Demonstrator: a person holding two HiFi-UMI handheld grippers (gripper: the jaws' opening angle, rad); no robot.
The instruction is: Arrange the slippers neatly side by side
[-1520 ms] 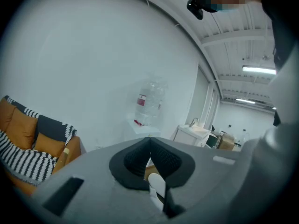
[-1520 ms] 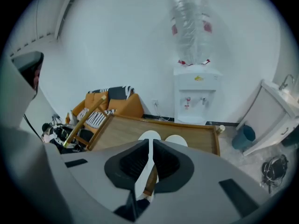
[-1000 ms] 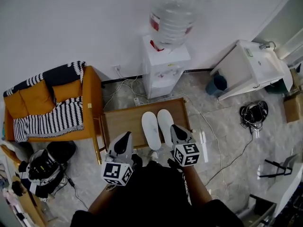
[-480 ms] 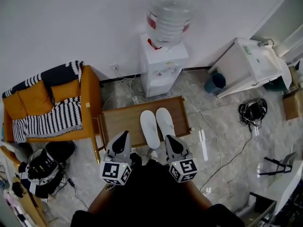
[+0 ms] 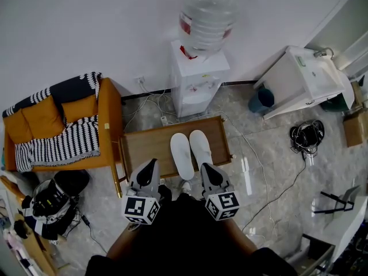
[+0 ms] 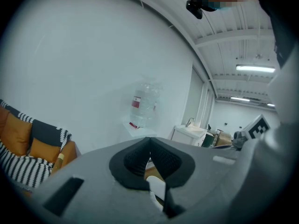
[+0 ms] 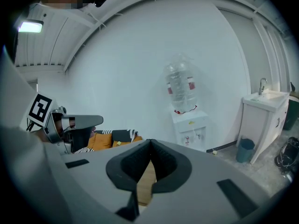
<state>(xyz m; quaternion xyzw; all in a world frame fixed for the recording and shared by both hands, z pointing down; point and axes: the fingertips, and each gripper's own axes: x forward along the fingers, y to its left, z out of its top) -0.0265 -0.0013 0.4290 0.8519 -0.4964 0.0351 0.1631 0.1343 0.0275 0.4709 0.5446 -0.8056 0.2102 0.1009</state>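
Two white slippers, the left one [image 5: 181, 156] and the right one [image 5: 200, 146], lie side by side, toes pointing away, on a low wooden table [image 5: 146, 145]. My left gripper [image 5: 150, 165] hovers at the table's near edge, left of the slippers, with its jaws shut and nothing between them. My right gripper [image 5: 206, 167] hangs just behind the right slipper's heel, also shut and empty. In the left gripper view the left gripper [image 6: 150, 146] shows closed pads, with a bit of white slipper [image 6: 157, 188] below them. In the right gripper view the right gripper [image 7: 150, 148] is closed over the table's wood [image 7: 146, 182].
A water dispenser [image 5: 200, 79] stands against the wall behind the table. An orange sofa [image 5: 63, 131] with a striped throw is at the left, and a white sink cabinet [image 5: 305, 82] and a blue bin [image 5: 263, 101] at the right. Cables [image 5: 307, 138] and a bag [image 5: 52, 203] lie on the floor.
My right gripper has drawn back from the right slipper's heel towards my body and a little to the left. The slippers and my left gripper have stayed put.
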